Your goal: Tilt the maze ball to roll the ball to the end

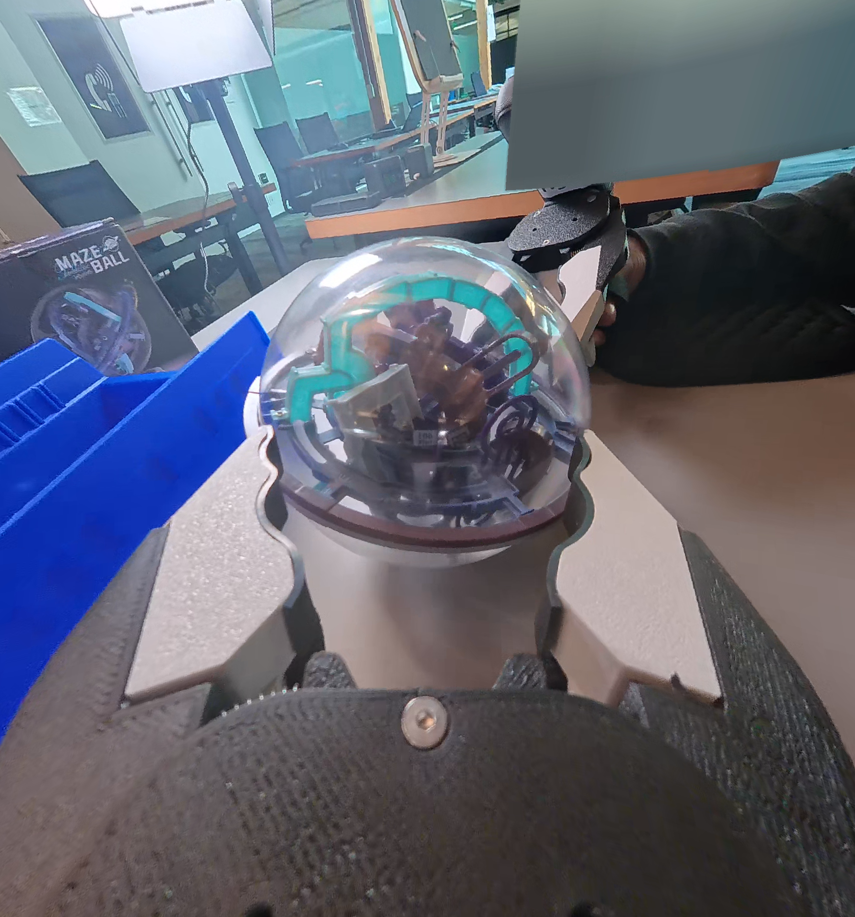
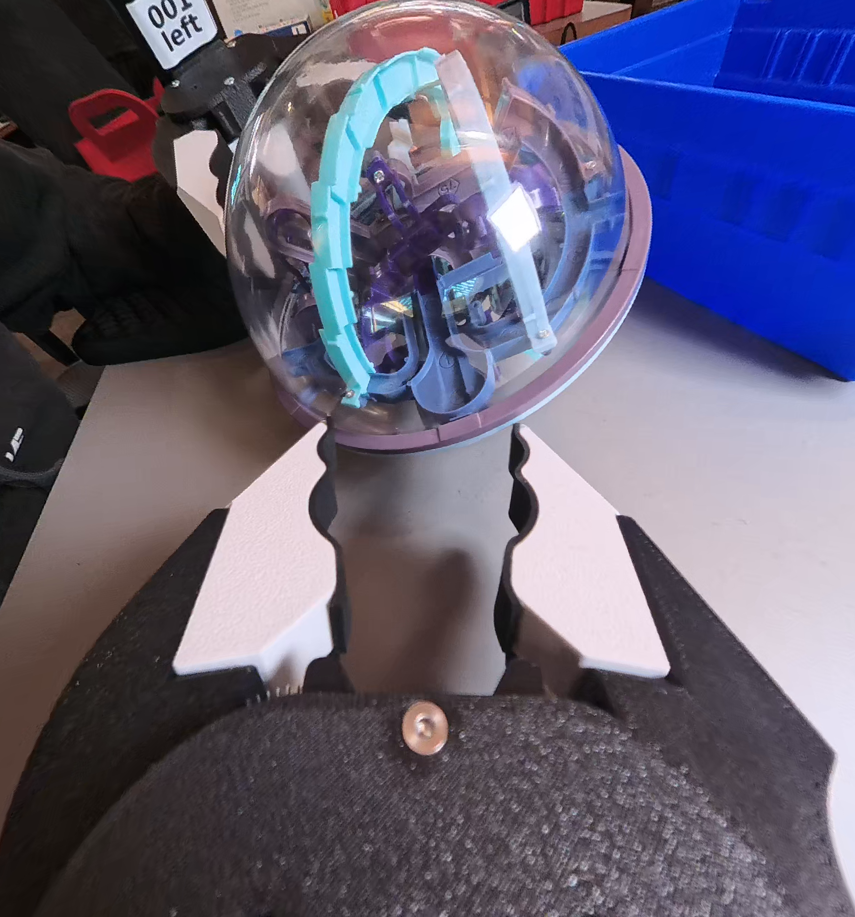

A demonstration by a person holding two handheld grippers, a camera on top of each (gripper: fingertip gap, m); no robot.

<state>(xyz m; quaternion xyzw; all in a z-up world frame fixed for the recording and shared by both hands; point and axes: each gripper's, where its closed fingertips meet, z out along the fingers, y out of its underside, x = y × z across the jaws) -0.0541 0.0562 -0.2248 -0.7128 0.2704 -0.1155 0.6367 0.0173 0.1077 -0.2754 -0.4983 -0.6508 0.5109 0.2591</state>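
Note:
The maze ball (image 1: 423, 387) is a clear sphere with teal, purple and brown tracks inside and a purple ring around its middle. In the left wrist view it sits between my left gripper's (image 1: 423, 461) wavy pads, which touch it on both sides below the ring. In the right wrist view the maze ball (image 2: 430, 238) is tilted, and my right gripper's (image 2: 421, 436) two fingertips touch its near lower edge at the ring. The right gripper (image 1: 564, 238) also shows behind the ball, and the left gripper (image 2: 217, 99) shows at its far side. I cannot make out the small ball inside.
A blue bin (image 1: 93, 446) stands close to the ball and also shows in the right wrist view (image 2: 763, 173). The maze ball's dark box (image 1: 68, 297) stands behind the bin. A person's dark sleeve (image 1: 763, 278) rests on the pale table (image 1: 738, 471). A red object (image 2: 113, 134) lies beyond.

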